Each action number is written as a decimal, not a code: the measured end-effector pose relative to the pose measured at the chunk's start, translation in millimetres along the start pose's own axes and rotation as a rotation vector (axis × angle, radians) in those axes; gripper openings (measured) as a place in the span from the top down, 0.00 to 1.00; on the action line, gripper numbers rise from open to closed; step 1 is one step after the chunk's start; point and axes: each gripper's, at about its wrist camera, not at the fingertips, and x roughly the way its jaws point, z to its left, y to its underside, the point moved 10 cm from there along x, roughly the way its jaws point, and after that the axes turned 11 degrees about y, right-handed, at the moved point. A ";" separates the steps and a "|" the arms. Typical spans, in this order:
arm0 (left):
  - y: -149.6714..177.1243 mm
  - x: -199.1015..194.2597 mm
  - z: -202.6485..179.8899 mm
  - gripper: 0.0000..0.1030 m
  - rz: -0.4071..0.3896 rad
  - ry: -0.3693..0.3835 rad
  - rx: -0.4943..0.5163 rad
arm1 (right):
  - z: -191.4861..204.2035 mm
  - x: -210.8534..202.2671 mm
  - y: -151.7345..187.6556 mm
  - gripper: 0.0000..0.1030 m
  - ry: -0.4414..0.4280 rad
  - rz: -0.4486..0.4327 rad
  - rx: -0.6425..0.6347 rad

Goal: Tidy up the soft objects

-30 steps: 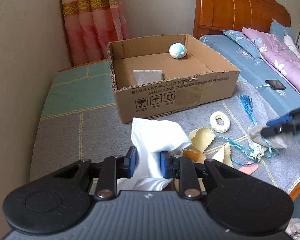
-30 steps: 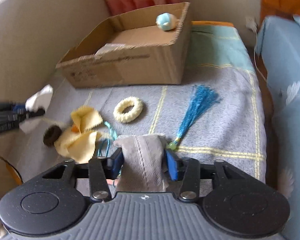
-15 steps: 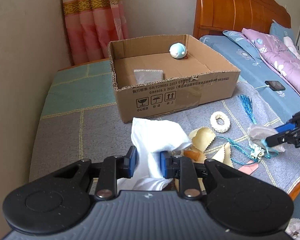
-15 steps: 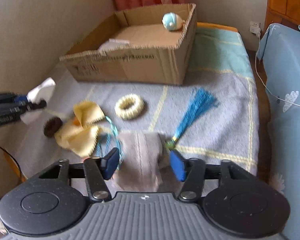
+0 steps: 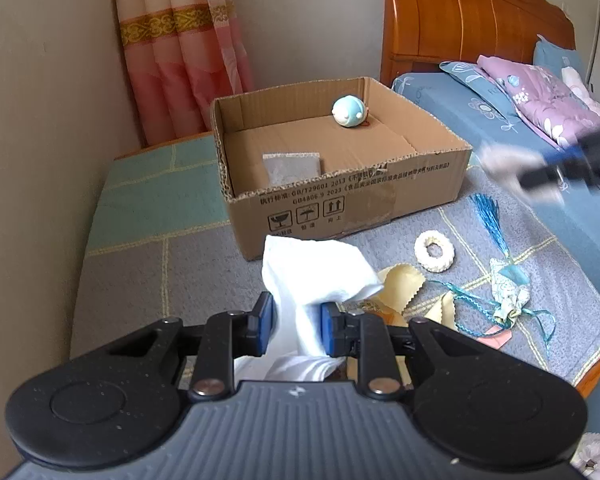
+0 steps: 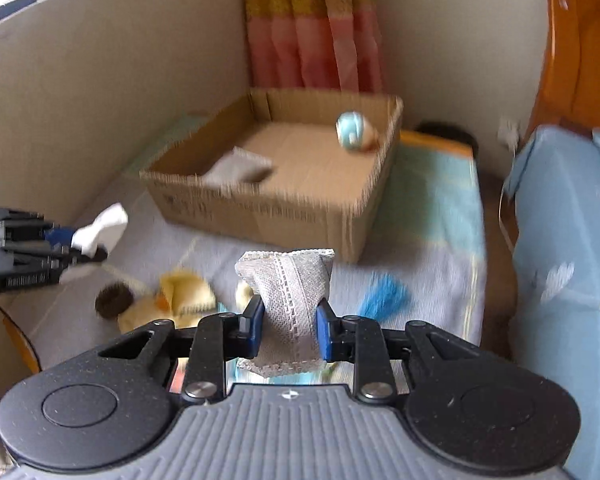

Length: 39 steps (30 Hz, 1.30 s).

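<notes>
Right wrist view: a grey lace-trimmed pouch (image 6: 288,304) is being pinched mid-body as the right gripper's (image 6: 289,326) jaws are closing, short of the cardboard box (image 6: 260,216). Judged light and squashy. A limp white cloth (image 5: 312,280) is being clamped by the left gripper (image 5: 296,330).

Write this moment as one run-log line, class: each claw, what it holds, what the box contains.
left claw: shut on white cloth | right claw: closing on grey sachet | cardboard box: blue plush ball, grey pouch
</notes>
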 end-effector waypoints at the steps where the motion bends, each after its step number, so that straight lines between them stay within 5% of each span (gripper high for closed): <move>1: -1.5 -0.7 0.3 0.78 -0.001 -0.003 0.001 | 0.8 0.5 -10.5 0.70 0.006 -0.021 -0.014; 6: -10.7 -3.7 -2.1 0.78 -0.012 -0.007 0.016 | 5.4 12.3 -73.4 0.69 0.055 -0.120 -0.067; 8: -17.0 -4.0 -2.9 0.78 -0.016 -0.012 0.026 | 6.9 23.1 -93.4 0.54 0.086 -0.150 -0.082; 10: -25.3 -4.5 -4.0 0.78 -0.023 -0.018 0.041 | 7.3 34.4 -104.5 0.18 0.117 -0.161 -0.087; 11: -29.6 -4.7 -4.5 0.78 -0.026 -0.021 0.049 | 8.0 37.9 -107.7 0.12 0.120 -0.174 -0.085; 19: -87.9 3.2 -8.2 0.77 -0.072 -0.038 0.146 | 13.0 39.4 -91.9 0.03 0.099 -0.179 -0.060; 25: -150.5 44.3 -0.4 0.76 -0.054 -0.054 0.165 | 16.9 27.7 -80.2 0.00 0.135 -0.202 -0.077; 27: -169.8 66.6 7.0 0.69 -0.043 -0.079 0.153 | 17.0 22.2 -77.4 0.00 0.135 -0.208 -0.076; 28: -175.9 75.5 11.1 0.54 -0.043 -0.077 0.140 | 16.6 20.2 -76.3 0.00 0.142 -0.213 -0.077; 29: -181.4 85.6 16.4 0.24 -0.034 -0.080 0.119 | 16.0 18.9 -74.6 0.00 0.152 -0.214 -0.079; 30: -185.0 93.4 22.5 0.13 -0.025 -0.102 0.089 | 15.4 17.7 -72.5 0.00 0.160 -0.214 -0.080; 39: -163.6 74.2 30.2 0.08 -0.036 -0.121 0.049 | 11.7 12.5 -43.0 0.00 0.179 -0.177 -0.067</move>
